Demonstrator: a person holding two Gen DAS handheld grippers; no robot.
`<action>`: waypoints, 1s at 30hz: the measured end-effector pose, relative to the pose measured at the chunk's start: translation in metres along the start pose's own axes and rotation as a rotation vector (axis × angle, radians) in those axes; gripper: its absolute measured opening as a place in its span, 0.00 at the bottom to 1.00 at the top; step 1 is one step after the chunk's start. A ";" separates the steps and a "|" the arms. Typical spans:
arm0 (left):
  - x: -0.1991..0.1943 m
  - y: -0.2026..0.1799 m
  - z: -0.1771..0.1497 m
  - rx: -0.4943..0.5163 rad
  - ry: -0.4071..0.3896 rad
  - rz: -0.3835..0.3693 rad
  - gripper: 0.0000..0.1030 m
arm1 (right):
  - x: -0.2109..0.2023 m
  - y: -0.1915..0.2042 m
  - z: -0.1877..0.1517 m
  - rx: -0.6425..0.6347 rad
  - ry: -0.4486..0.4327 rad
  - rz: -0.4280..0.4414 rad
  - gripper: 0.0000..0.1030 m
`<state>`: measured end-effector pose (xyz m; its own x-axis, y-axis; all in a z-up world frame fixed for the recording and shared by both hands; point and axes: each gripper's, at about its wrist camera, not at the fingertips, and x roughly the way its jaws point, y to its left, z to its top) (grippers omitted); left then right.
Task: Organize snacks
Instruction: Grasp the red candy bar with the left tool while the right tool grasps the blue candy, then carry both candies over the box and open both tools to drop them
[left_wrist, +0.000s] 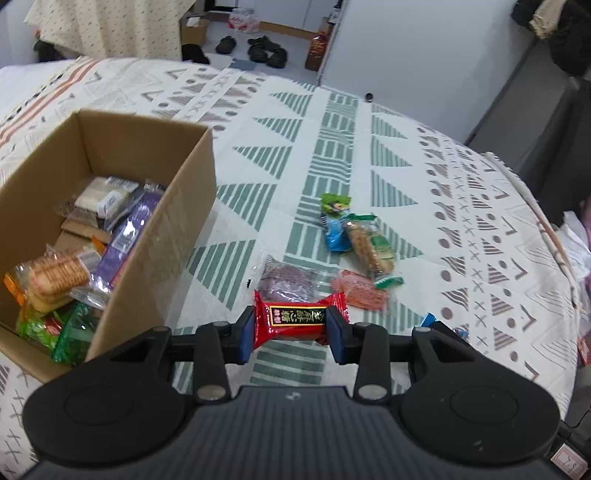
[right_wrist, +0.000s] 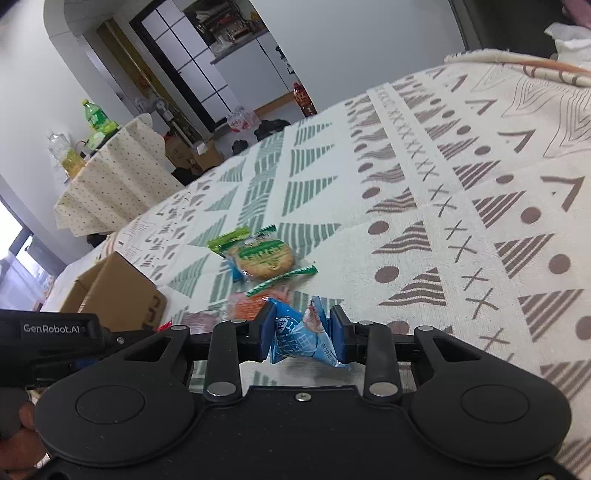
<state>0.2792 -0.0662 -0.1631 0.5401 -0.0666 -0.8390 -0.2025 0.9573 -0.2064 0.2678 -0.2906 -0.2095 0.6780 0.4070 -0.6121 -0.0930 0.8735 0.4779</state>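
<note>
My left gripper (left_wrist: 290, 325) is shut on a red candy packet (left_wrist: 295, 314), held just above the patterned tablecloth and to the right of an open cardboard box (left_wrist: 177, 206) that holds several snacks. Loose on the cloth ahead lie a purple packet (left_wrist: 286, 282), an orange packet (left_wrist: 360, 291), a biscuit packet (left_wrist: 369, 251) and a green and blue packet (left_wrist: 338, 221). My right gripper (right_wrist: 303, 332) is shut on a blue snack packet (right_wrist: 295, 347), which its pads squeeze from both sides. Beyond it lie the biscuit packet (right_wrist: 264, 258) and the orange packet (right_wrist: 247, 306), with the box (right_wrist: 118, 291) to the left.
The body of the left gripper (right_wrist: 48, 328) and a hand (right_wrist: 22, 417) show at the lower left of the right wrist view. The table's edge (left_wrist: 535, 206) curves along the right. A second table with a dotted cloth (right_wrist: 110, 184) carries bottles. Shoes (left_wrist: 266, 50) lie on the floor.
</note>
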 end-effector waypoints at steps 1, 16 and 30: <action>-0.005 0.000 0.001 0.010 -0.010 -0.008 0.38 | -0.005 0.001 0.001 0.000 -0.007 -0.003 0.30; -0.062 0.033 0.008 -0.020 -0.130 -0.075 0.38 | -0.058 0.026 -0.004 0.082 -0.095 -0.031 0.29; -0.090 0.065 0.025 -0.089 -0.185 -0.134 0.38 | -0.082 0.091 0.021 0.022 -0.155 -0.022 0.29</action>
<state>0.2384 0.0094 -0.0886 0.7060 -0.1304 -0.6961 -0.1858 0.9144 -0.3598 0.2191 -0.2501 -0.1021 0.7844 0.3404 -0.5185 -0.0620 0.8748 0.4805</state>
